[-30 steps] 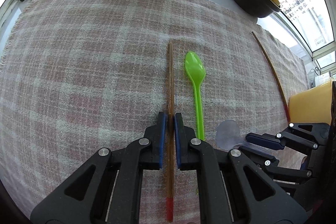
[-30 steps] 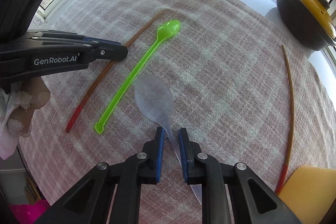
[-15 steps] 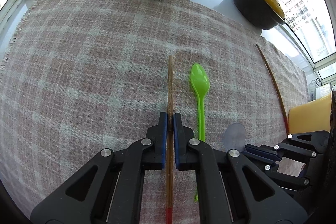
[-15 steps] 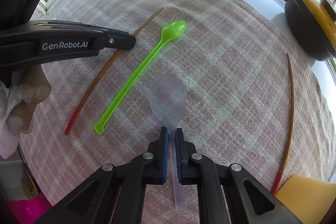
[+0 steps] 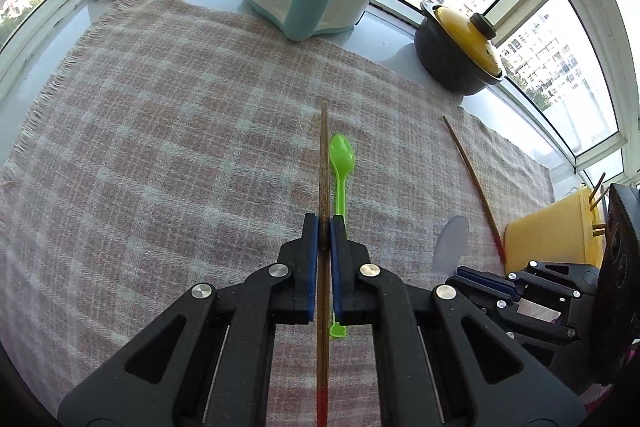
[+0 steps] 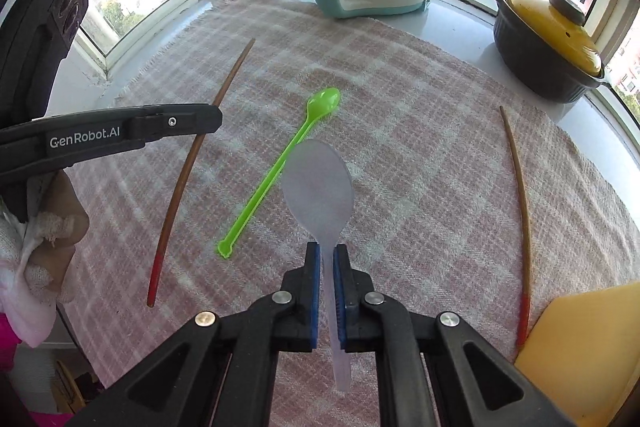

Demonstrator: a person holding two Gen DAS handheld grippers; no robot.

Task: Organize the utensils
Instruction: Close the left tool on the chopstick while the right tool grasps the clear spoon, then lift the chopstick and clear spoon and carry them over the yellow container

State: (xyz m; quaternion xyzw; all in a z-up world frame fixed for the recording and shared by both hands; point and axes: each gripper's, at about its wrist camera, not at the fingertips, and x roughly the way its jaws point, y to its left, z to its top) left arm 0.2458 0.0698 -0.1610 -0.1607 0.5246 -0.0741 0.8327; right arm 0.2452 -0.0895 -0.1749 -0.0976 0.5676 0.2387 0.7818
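Jaws of the left gripper (image 5: 324, 227) pinch a chopstick (image 5: 322, 163) at mid-length, held level above the plaid cloth (image 5: 160, 147). Right gripper (image 6: 327, 255) points forward beside it, jaws pressed on the handle of a clear spoon (image 6: 318, 183), bowl raised over the cloth. Green spoon (image 6: 280, 167) lies between them; a second chopstick (image 6: 518, 195) lies near the yellow box (image 6: 580, 355).

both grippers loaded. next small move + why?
Probably carry both toward the yellow container. Left gripper is shut on a chopstick, right gripper on the clear spoon; the green spoon and second chopstick lie on the cloth.
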